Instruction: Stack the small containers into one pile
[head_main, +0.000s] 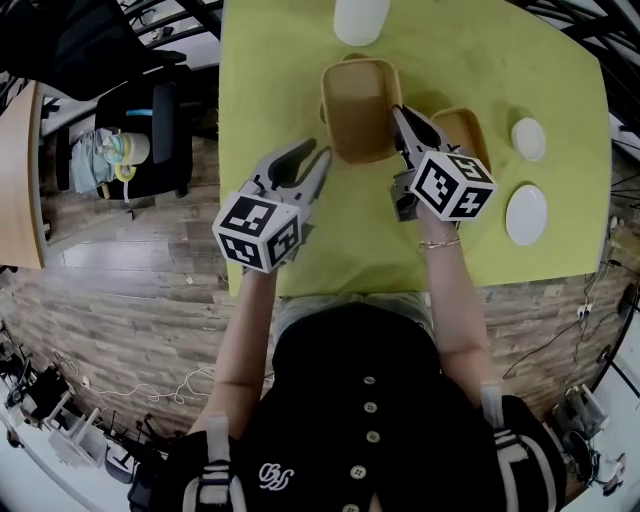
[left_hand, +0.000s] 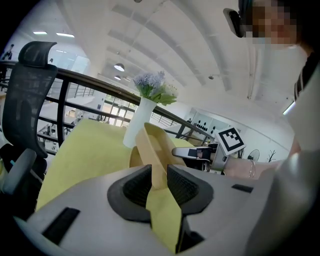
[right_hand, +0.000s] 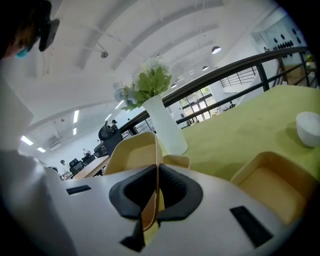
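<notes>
left hand-held gripper (head_main: 320, 151): clamped on near-left rim of the tan container (head_main: 358, 105) | right hand-held gripper (head_main: 400, 114): closed on that container's right wall (thin edge pinched between the pads) | tan container: mid-tabletop (head_main: 350, 240), near the white vase (head_main: 360, 18) | second tan container (head_main: 463, 124): just beside its right

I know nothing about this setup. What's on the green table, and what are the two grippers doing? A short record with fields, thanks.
table: green
left gripper: shut on the near-left wall of the tan container
right gripper: shut on the same container's right wall
second tan container: on the table, right of the right gripper, not held
vase: white, far edge
small white dish, large white dish: right side of the table
</notes>
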